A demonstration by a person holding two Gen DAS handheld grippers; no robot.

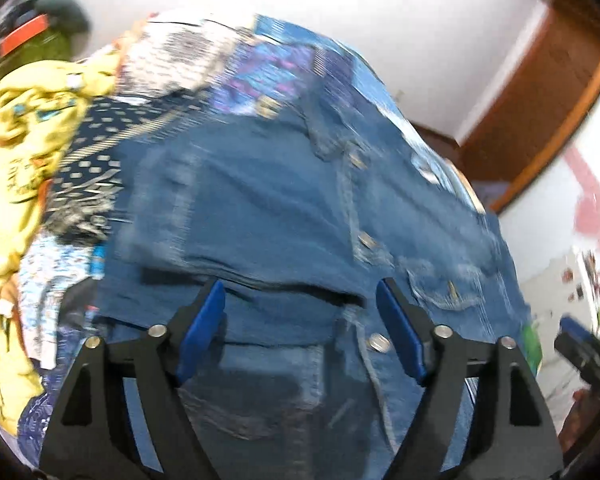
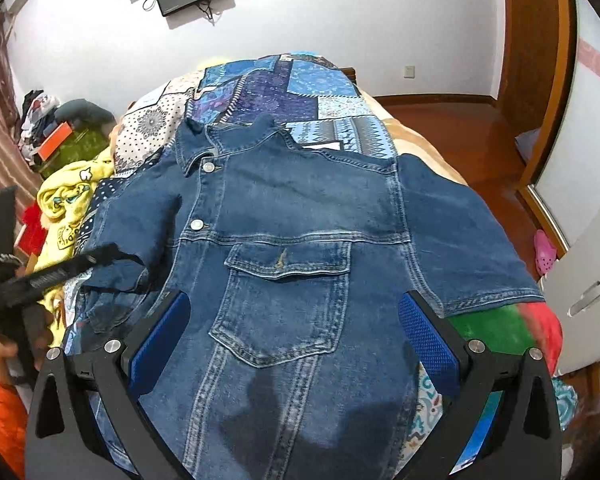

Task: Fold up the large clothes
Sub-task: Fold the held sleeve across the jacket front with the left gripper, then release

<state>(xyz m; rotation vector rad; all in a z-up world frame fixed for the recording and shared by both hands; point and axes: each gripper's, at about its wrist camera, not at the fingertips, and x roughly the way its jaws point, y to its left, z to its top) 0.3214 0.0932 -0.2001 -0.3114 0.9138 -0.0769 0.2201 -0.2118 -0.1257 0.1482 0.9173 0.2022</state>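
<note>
- Folding the denim jacket (image 2: 300, 240) is the job in hand; it lies front up on the patchwork quilt (image 2: 300, 80) of the bed, collar toward the far end and hem at the near edge by me.
- My left gripper (image 1: 300, 328) is released, jaws wide apart over a doubled-over fold of the left sleeve, nothing pinched between the pads.
- My right gripper (image 2: 296, 340) is also released, jaws spread either side of the chest pocket, hovering without gripping cloth.
- The right sleeve lies flat, reaching to the bed's right edge; the left one looks bunched inward.
- I judge the sleeve-folding step is part done: one side in, the other still out.
- Next I should take the right sleeve by its cuff and bring it across the chest, smoothing wrinkles.
- A yellow garment (image 2: 66, 200) sits at the bed's left edge, clear of the work.
</note>
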